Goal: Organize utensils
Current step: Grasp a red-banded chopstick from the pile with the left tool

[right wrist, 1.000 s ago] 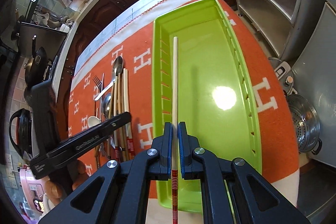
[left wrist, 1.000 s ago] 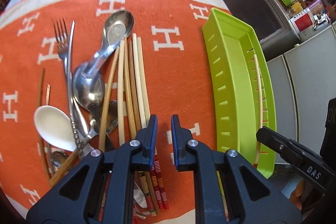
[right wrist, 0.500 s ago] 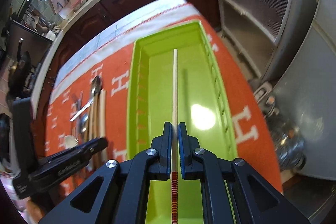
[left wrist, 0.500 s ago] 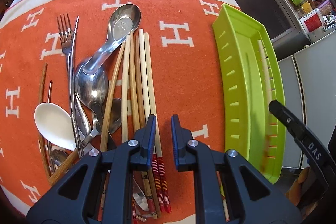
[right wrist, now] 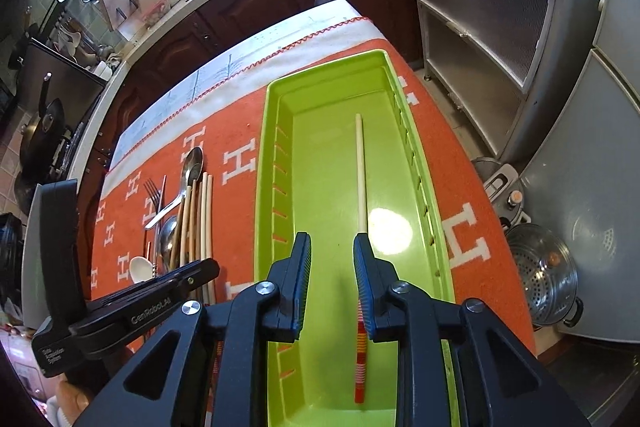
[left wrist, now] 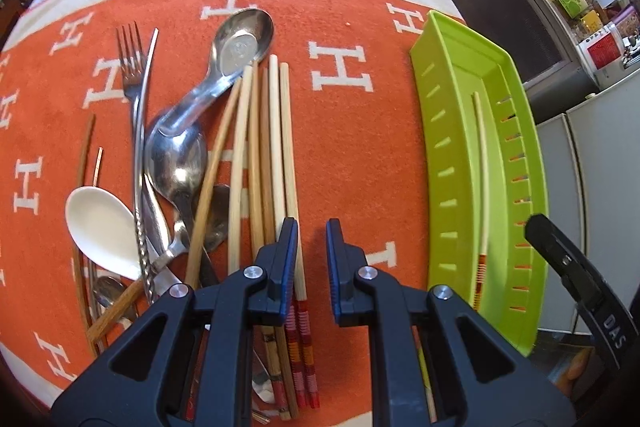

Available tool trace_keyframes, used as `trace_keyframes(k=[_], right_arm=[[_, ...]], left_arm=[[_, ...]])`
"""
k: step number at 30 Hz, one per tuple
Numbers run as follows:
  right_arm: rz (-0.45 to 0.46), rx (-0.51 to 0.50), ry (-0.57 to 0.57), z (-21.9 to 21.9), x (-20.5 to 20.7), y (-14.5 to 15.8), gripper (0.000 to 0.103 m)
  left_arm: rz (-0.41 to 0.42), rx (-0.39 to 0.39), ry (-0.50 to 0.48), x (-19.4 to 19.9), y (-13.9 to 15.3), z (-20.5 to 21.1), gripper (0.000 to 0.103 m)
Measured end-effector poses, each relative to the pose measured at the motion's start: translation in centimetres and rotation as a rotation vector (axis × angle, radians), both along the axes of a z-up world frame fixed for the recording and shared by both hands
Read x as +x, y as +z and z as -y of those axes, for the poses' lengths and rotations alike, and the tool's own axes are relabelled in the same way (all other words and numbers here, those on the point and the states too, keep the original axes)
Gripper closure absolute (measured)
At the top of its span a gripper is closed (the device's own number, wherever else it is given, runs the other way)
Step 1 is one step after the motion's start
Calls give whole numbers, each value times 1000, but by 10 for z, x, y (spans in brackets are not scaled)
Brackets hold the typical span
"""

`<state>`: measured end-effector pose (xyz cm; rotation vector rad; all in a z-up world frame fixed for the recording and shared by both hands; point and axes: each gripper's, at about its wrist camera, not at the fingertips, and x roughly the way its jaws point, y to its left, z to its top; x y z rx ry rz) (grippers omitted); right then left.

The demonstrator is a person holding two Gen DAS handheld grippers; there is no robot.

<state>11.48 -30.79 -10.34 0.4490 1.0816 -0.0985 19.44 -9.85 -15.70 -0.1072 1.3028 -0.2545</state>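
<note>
The table carries an orange cloth point(left wrist: 352, 147) with white H marks. The green tray point(right wrist: 276, 163) is the landmark: it lies lengthwise on the cloth.

Left of the tray, well apart from it, lies the utensil pile. It holds a bundle of chopsticks point(left wrist: 272, 163) lying roughly parallel to the tray's long side, two steel spoons point(left wrist: 236, 47), a fork point(left wrist: 132, 63) and a white spoon point(left wrist: 100, 231). The fork and the white spoon lie farthest from the tray.

Inside the tray, one chopstick point(right wrist: 361, 171) lies flat on the floor, parallel to the long walls and nearer the right wall. Its red-striped end points to the near end of the tray.

The right gripper point(right wrist: 333, 283) hangs over the near end of the tray. Its fingers have just been opening and are released. The chopstick runs along the inner face of the right finger, with a clear gap to the left finger.

The left gripper point(left wrist: 312, 259) hangs over the cloth between pile and tray. Its fingers stand slightly apart and grasp nothing; the outermost chopstick passes under the left finger.
</note>
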Motion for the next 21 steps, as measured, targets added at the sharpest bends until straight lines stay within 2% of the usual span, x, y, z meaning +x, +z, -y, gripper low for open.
trace_keyframes(k=[6, 7, 8, 11, 14, 18, 21], right_arm=[[5, 5, 5, 2, -11, 3, 81], [5, 5, 7, 2, -12, 3, 81], [3, 6, 9, 2, -13, 3, 81], [0, 19, 13, 3, -17, 3, 81], [3, 35, 12, 7, -21, 5, 81], [8, 33, 12, 13, -26, 18, 81], [19, 46, 11, 20, -29, 31, 78]], left_arm=[[28, 43, 6, -1, -2, 0, 93], [37, 55, 0, -2, 0, 2, 93], [47, 74, -7, -4, 2, 4, 99], [59, 88, -17, -7, 7, 6, 100], [13, 41, -4, -11, 14, 0, 100], [13, -25, -39, -28, 49, 0, 100], [20, -109, -82, -39, 83, 9, 100]])
